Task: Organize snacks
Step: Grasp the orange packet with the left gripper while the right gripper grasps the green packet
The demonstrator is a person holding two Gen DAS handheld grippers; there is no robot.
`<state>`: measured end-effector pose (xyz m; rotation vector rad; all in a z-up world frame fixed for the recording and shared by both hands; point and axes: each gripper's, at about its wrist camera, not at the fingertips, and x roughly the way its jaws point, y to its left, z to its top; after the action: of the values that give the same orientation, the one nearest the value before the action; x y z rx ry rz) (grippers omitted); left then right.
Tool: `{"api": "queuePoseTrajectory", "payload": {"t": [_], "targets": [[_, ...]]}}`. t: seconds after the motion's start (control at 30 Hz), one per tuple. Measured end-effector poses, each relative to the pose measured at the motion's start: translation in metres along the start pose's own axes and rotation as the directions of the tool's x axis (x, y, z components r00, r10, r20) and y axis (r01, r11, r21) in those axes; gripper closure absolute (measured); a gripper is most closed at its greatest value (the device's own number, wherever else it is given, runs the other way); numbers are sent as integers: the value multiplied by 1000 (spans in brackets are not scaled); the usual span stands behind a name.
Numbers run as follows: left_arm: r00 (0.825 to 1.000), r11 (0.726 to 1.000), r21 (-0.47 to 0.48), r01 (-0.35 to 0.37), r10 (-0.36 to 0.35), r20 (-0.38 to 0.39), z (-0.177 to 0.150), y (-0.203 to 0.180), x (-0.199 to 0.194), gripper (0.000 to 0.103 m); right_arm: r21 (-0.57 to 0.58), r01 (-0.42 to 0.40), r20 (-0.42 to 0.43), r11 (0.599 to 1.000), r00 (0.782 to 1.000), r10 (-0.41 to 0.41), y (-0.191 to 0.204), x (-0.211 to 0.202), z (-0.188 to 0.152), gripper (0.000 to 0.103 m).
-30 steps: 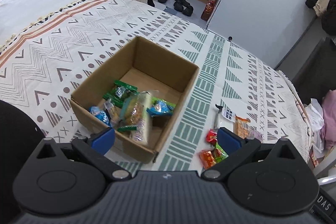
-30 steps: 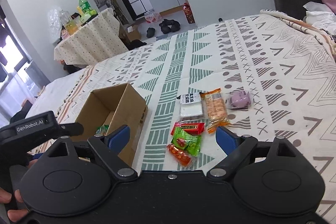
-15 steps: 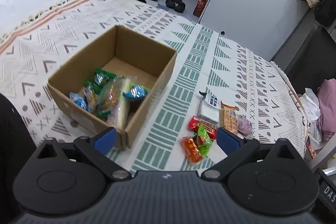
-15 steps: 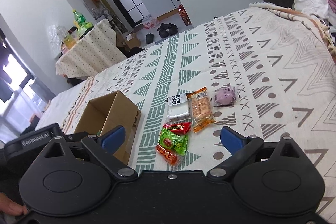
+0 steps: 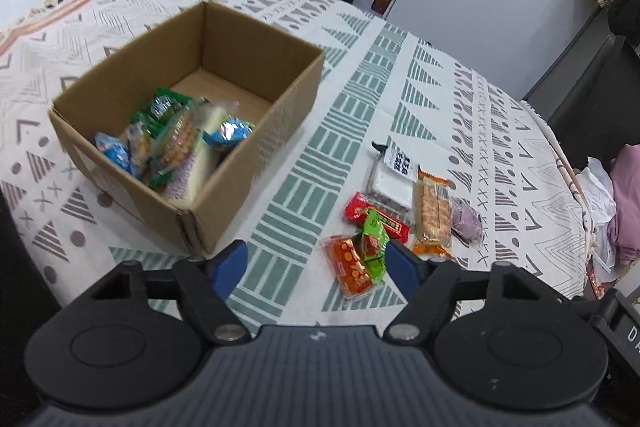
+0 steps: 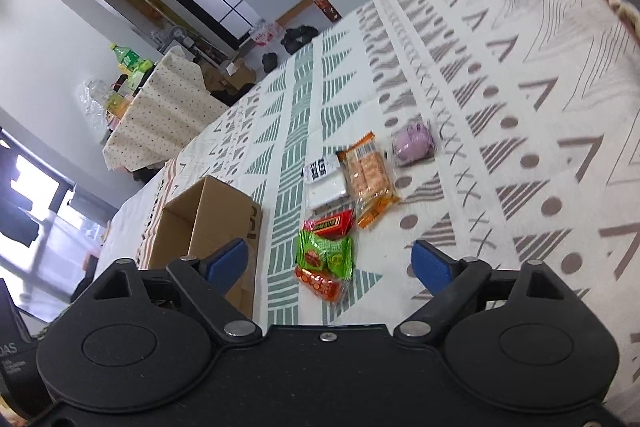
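Snacks beside a cardboard box [image 5: 256,115] on a patterned cloth [image 5: 360,99].
Left gripper [image 5: 316,259] and right gripper [image 6: 330,263] both narrow their empty, spread fingers; loose packets [image 5: 384,211] lie at the box's three o'clock.

1. Left tongs [image 5: 314,263] — a matte black housing with a ribbed grey centre panel bearing a tiny pale mark.
2. Two round black discs sit on either side of it, each with a shallow circular recess.
3. Angular black link arms run forward from silver rivets to flat blue pads [image 5: 230,263].
4. Right tongs [image 6: 330,263] — the same build: black body, twin discs, triangular cut-outs in the outer arms.
5. A small silver screw sits at its top centre, and more rivets mark the link pivots.
6. Its pads [image 6: 430,265] are blue too.
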<state>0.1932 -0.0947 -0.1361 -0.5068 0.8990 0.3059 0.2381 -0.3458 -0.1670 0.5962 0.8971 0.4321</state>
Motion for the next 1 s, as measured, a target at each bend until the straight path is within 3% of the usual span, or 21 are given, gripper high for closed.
{"api": "queuePoseTrajectory", "payload": {"t": [0.27,0.47,0.6,1.0], "targets": [[998,1000,-15,8,-9,-56,-4,-4,31,52,19,-1,-41,1000,999,2,-2,16,2,23],[996,999,-18,29,-31,-89,-6,-8,56,60,52,22,-68,998,997,-19,-9,29,3,28],[991,999,-40,35,-40,-131,-7,-9,76,69,74,40,-100,996,994,-32,-14,45,4,38],[984,996,-47,70,-77,-162,-5,-12,98,70,118,44,-164,992,986,-24,-21,80,7,40]]}}
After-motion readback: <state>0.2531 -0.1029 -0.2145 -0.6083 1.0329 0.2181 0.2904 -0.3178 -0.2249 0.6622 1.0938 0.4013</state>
